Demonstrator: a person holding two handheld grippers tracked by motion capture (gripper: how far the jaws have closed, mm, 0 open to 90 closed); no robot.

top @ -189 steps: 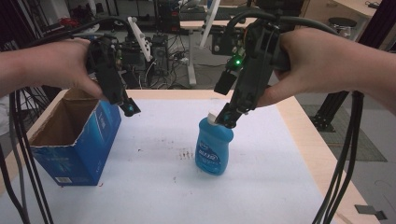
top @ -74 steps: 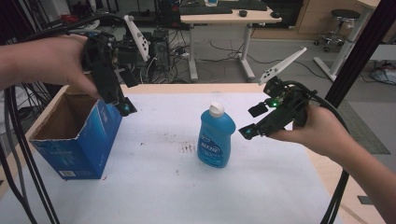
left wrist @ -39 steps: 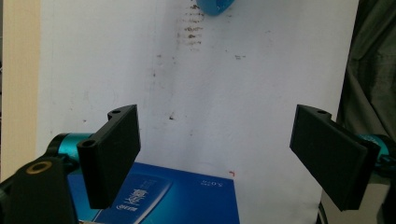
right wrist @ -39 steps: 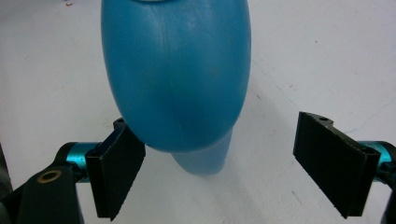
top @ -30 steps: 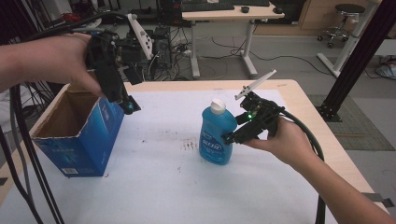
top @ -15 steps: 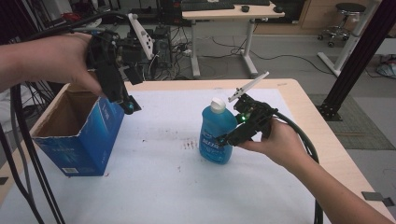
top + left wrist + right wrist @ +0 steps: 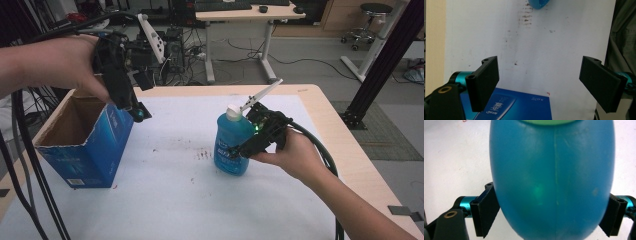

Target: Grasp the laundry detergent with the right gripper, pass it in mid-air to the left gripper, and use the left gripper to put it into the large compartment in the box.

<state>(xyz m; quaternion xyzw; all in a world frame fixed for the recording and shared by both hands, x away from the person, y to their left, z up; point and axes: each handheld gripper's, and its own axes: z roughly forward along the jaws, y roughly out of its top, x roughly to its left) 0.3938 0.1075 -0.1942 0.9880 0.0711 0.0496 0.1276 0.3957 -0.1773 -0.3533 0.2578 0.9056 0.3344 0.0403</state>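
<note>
A blue dish-soap bottle (image 7: pixel 232 145) with a white cap stands upright on the white table top (image 7: pixel 200 200). My right gripper (image 7: pixel 239 149) comes at it from the right, low on its body. In the right gripper view the bottle (image 7: pixel 549 182) sits between the wide-spread jaws of my right gripper (image 7: pixel 549 215), one jaw close against each side. My left gripper (image 7: pixel 137 112) hangs open and holds nothing above the right rim of an open blue cardboard box (image 7: pixel 85 145). In the left gripper view my left gripper (image 7: pixel 539 82) looks down on the box (image 7: pixel 519 107) and the bottle's base (image 7: pixel 537 3).
The box stands at the table's left edge with its top flaps open. A patch of small dark marks (image 7: pixel 202 155) lies left of the bottle. Cables trail from both grippers. Desks, a stool and a black frame post (image 7: pixel 385 60) stand beyond the table.
My right gripper has moved in from the right and slid its jaws around the bottle's lower body. The left gripper has stayed over the box.
</note>
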